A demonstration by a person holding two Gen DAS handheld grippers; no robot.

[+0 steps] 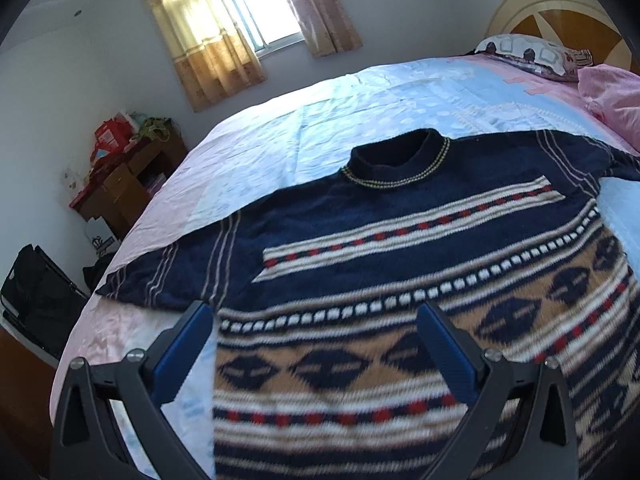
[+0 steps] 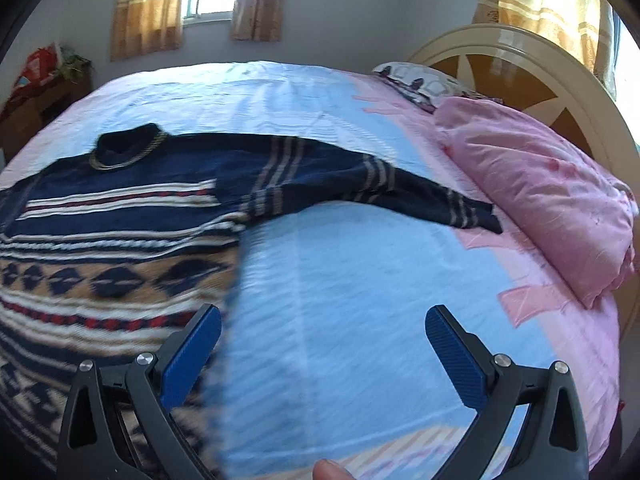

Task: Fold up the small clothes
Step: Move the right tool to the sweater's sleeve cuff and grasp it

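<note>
A navy knitted sweater point(image 1: 400, 240) with white, red and tan pattern bands lies flat, front up, on the bed, collar away from me and both sleeves spread out. My left gripper point(image 1: 316, 316) hovers open over its left side near the armpit, with nothing between its blue pads. In the right wrist view the sweater point(image 2: 120, 216) fills the left half, its right sleeve point(image 2: 400, 188) stretching toward the pink quilt. My right gripper point(image 2: 324, 320) stands open above bare sheet just right of the sweater's side edge. A fingertip point(image 2: 332, 470) shows at the bottom edge.
The bed sheet point(image 2: 340, 280) is light blue with pink borders. A folded pink quilt point(image 2: 540, 200) and a patterned pillow point(image 2: 416, 80) lie by the round headboard point(image 2: 520, 56). A cluttered wooden nightstand point(image 1: 124, 176) and a dark bag point(image 1: 36, 292) stand left of the bed.
</note>
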